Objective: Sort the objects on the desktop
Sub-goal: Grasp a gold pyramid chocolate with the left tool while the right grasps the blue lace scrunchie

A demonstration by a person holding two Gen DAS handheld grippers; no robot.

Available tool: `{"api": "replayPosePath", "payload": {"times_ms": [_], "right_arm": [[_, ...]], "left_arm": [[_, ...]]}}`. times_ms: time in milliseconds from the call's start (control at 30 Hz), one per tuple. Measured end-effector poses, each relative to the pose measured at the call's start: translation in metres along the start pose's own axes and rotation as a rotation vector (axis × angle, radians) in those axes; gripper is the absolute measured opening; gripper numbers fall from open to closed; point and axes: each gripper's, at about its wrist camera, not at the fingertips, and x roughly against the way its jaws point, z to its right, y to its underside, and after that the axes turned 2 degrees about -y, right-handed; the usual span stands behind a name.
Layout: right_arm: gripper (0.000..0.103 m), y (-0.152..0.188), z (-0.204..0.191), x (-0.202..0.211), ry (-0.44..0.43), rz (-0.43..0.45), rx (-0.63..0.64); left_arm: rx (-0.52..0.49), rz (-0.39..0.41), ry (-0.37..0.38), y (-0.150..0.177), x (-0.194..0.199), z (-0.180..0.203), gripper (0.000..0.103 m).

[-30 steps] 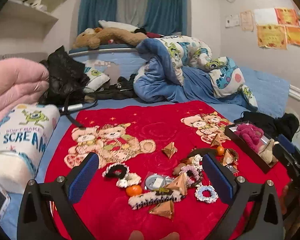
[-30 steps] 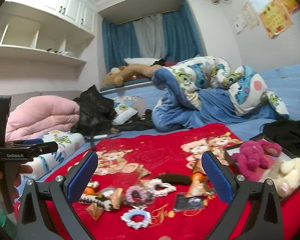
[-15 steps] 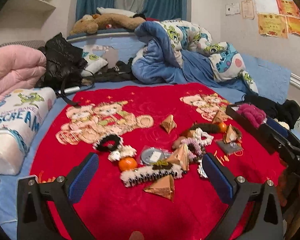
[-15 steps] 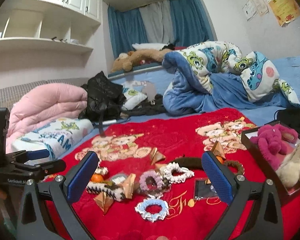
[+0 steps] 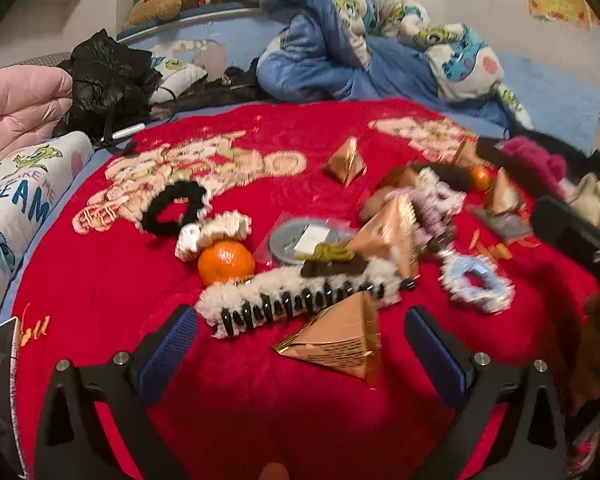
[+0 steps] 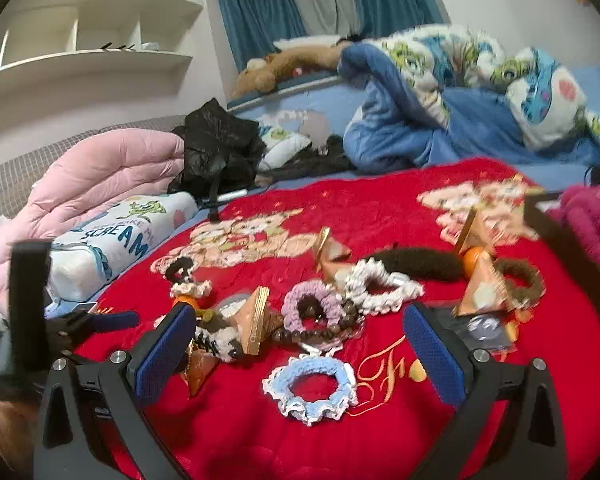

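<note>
Sorting barely begun | scrunchies, gold pyramid packet point(image 5: 336, 344), tangerine point(image 5: 226, 262), fuzzy claw clip point(image 5: 296, 294) heaped mid red blanket point(image 5: 100, 280) | left gripper point(image 5: 300, 344), right gripper point(image 6: 300, 344) spread, empty | blue scrunchie point(image 6: 310, 388) nearest right gripper

A bedroom: rumpled duvet point(image 6: 452, 80), teddy bear point(image 6: 284, 64), curtains point(image 6: 260, 12)

Bare red blanket point(image 5: 100, 280) lies open at the near left. Ahead, the orange point(image 5: 226, 261), fuzzy hair clip point(image 5: 300, 300) and gold pyramid packet point(image 5: 336, 344) crowd together.
</note>
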Motion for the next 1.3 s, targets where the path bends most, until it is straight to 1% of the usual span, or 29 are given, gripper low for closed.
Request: {"api": "replayPosePath", "payload": {"times_ms": [100, 200, 300, 433, 467, 567, 633, 733, 833, 900, 1067, 1133, 1300], "right_arm": [[0.103, 0.006, 0.005, -0.014, -0.002, -0.053, -0.021], [0.103, 0.012, 0.009, -0.023, 0.011, -0.096, -0.039], [0.103, 0.017, 0.013, -0.032, 0.027, -0.135, -0.062], [0.103, 0.022, 0.022, -0.043, 0.025, -0.188, -0.104], [0.103, 0.023, 0.022, -0.044, 0.024, -0.193, -0.104], [0.103, 0.024, 0.016, -0.046, 0.031, -0.207, -0.077], [0.103, 0.027, 0.01, -0.052, 0.046, -0.245, -0.046], [0.1, 0.031, 0.003, -0.065, 0.07, -0.315, 0.005], [0.099, 0.034, 0.003, -0.072, 0.096, -0.357, 0.014], [0.099, 0.034, 0.006, -0.072, 0.092, -0.359, 0.001], [0.1, 0.036, 0.004, -0.075, 0.124, -0.373, 0.013], [0.103, 0.037, 0.004, -0.078, 0.124, -0.385, 0.013], [0.103, 0.037, 0.001, -0.081, 0.131, -0.403, 0.023]], "left_arm": [[0.025, -0.04, 0.016, 0.004, -0.015, -0.003, 0.103], [0.05, -0.058, 0.019, 0.005, -0.022, -0.006, 0.103], [0.071, -0.115, -0.007, 0.01, -0.037, -0.007, 0.103], [0.023, -0.12, -0.06, 0.01, -0.041, 0.005, 0.103], [0.023, -0.119, -0.061, 0.01, -0.042, 0.005, 0.103], [0.037, -0.123, -0.043, 0.009, -0.043, 0.002, 0.103], [0.038, -0.126, -0.039, 0.01, -0.043, 0.001, 0.103], [0.038, -0.127, -0.04, 0.008, -0.045, -0.001, 0.103], [0.04, -0.127, -0.037, 0.009, -0.045, 0.0, 0.103], [0.037, -0.126, -0.039, 0.009, -0.045, 0.001, 0.103], [0.017, -0.13, -0.045, 0.011, -0.044, 0.003, 0.103], [0.0, -0.129, -0.051, 0.012, -0.043, 0.004, 0.103], [-0.005, -0.122, -0.042, 0.014, -0.042, 0.003, 0.103]]}}
